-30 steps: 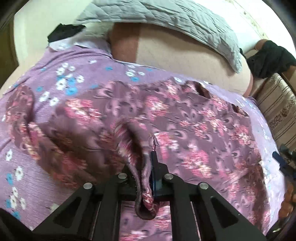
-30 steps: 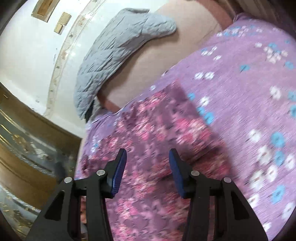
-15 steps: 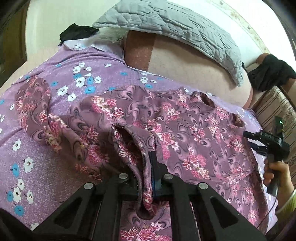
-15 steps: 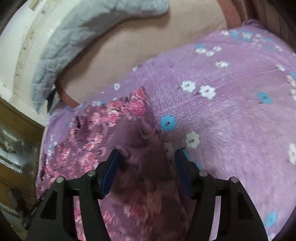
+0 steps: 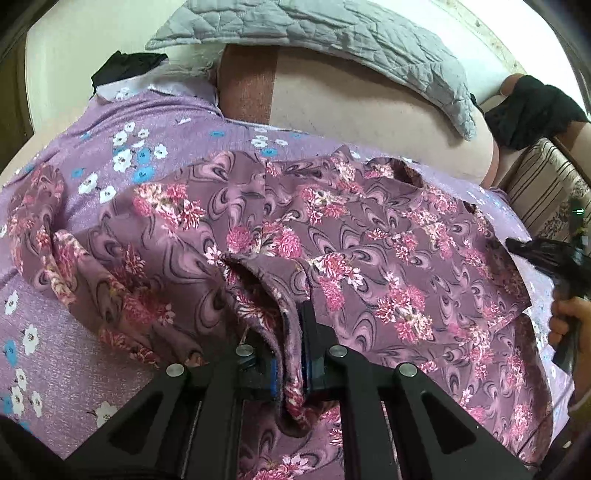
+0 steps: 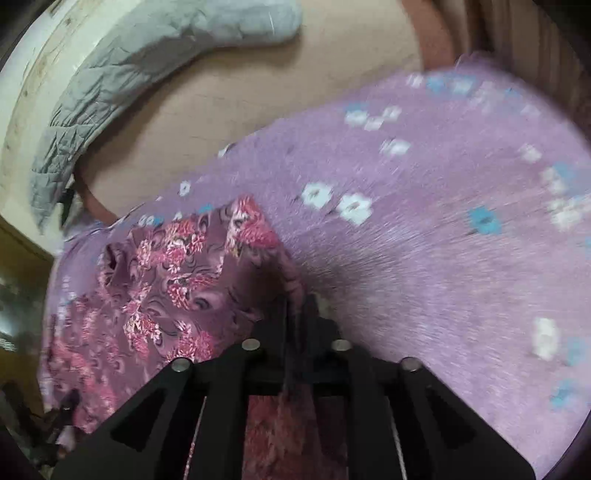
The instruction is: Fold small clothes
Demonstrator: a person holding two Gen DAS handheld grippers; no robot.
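Pinching a raised fold of the floral garment, the left gripper sits at the lower centre of its own view, its jaws drawn narrow with the fabric bunched between them and a loop of cloth hanging down behind the fingers. The garment (mauve with pink flower clusters and dark swirls) spreads across the middle of that frame, lying on a purple bedsheet printed with white and blue flowers. At the top of the frame a grey quilted pillow rests over a beige cushion, and a dark cloth lies at the upper right. At the right edge, the person's right hand grips a black handle.

In the right wrist view, which is motion-blurred, the right gripper sits at the lower centre with its jaws closed narrow on an edge of the same garment; a strip of the fabric runs down between the fingers. The garment fills the lower left of that frame, the bedsheet the right side, and the grey pillow the upper left.
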